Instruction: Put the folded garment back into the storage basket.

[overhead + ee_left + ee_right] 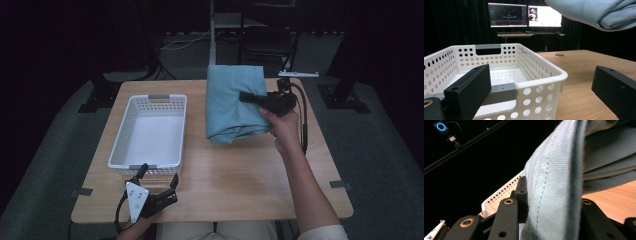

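A folded teal cloth [232, 102] hangs above the right half of the wooden table [240, 185], its folded edge toward the person. My right gripper [245, 96] is shut on the cloth's right side, one jaw lying across the top. In the right gripper view the cloth [554, 182] is pinched between the two black jaws of the right gripper [549, 205]. A white perforated basket [120, 145] stands empty on the left of the table. My left gripper [160, 173] rests at the front left, just before the basket, open and holding nothing. From the left gripper [539, 80] the basket's near corner [541, 72] is close, and the cloth [594, 12] hangs at the upper right.
A dark chair [265, 40] and a stand stand behind the table's far edge. Two lit monitors [524, 15] sit on a desk beyond the basket. Bare wood lies between the basket and my right forearm [305, 185].
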Motion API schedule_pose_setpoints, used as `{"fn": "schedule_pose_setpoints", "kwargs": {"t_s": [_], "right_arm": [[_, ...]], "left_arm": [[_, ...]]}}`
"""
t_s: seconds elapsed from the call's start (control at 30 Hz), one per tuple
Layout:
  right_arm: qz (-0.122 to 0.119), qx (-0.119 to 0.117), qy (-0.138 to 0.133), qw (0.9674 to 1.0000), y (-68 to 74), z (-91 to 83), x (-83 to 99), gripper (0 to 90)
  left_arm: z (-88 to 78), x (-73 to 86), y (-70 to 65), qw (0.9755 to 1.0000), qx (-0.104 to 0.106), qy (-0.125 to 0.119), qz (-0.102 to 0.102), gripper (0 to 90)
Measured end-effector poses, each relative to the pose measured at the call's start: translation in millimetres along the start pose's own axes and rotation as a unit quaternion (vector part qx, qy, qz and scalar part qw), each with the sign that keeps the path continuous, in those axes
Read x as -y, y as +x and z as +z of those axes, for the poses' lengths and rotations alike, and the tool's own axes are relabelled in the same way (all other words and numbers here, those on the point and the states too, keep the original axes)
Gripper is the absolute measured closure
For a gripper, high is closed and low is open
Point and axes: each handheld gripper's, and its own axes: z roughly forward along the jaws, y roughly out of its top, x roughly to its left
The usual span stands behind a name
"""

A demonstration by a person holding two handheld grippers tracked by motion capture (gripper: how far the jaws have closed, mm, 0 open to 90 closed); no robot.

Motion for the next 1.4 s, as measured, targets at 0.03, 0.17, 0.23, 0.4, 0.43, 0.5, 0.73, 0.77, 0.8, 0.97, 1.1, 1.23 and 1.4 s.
{"fn": "schedule_pose_setpoints", "kwargs": {"t_s": [0.03,0.17,0.23,0.4,0.43,0.5,0.73,0.77,0.8,0.97,1.1,1.23,1.4], "right_arm": [[0.002,-0.002,0.0,1.0,0.8,3.2,0.1,68.8],[0.001,-0.011,0.0,0.9999,3.3,14.1,0.0,68.8],[0.002,-0.014,-0.001,0.9999,5.6,19.3,-0.6,68.8],[0.002,-0.025,-0.001,0.9997,9.6,30.7,-0.8,68.8],[0.002,-0.025,0.001,0.9997,10.4,32.4,-1.1,68.8],[0.0,-0.028,0.003,0.9996,12.1,37.8,-1.3,68.9],[-0.002,-0.045,0.005,0.999,21.2,55.4,-2.6,68.8],[-0.002,-0.047,0.006,0.9989,22.6,57.9,-2.8,68.8],[-0.001,-0.05,0.007,0.9987,23.7,60.3,-2.7,68.8],[0.002,-0.061,0.004,0.9981,29.4,72.6,0.6,68.8],[-0.001,-0.065,0.009,0.9978,34.7,84.1,1.8,68.8],[0.0,-0.069,0.011,0.9976,38.8,94.3,2.4,68.8],[0.001,-0.078,0.01,0.9969,43.2,106.7,4.0,68.8]], "left_arm": [[0.0,0.0,0.0,1.0,0.0,0.0,0.0,3.7],[-0.1,0.1,0.1,1.0,0.001,-0.001,-0.001,3.8],[-0.1,0.0,0.2,1.0,0.001,-0.001,-0.001,3.7],[-0.1,0.1,0.3,1.0,0.001,-0.002,-0.002,3.7],[-0.1,0.1,0.4,1.0,0.002,-0.002,-0.002,3.7],[-0.1,0.1,0.5,1.0,0.001,-0.003,-0.002,3.7],[-0.2,0.1,0.5,1.0,0.002,-0.003,-0.002,3.7],[-0.3,0.2,0.5,1.0,0.002,-0.004,-0.003,3.7],[-0.3,0.2,0.5,1.0,0.002,-0.004,-0.002,3.7],[-0.7,0.2,1.2,1.0,0.003,-0.005,-0.006,3.7],[-0.9,0.3,1.2,1.0,0.004,-0.005,-0.006,3.7],[-1.0,0.3,1.0,1.0,0.004,-0.005,-0.005,3.7],[-0.9,0.3,0.6,1.0,0.003,-0.005,-0.002,3.7]]}}
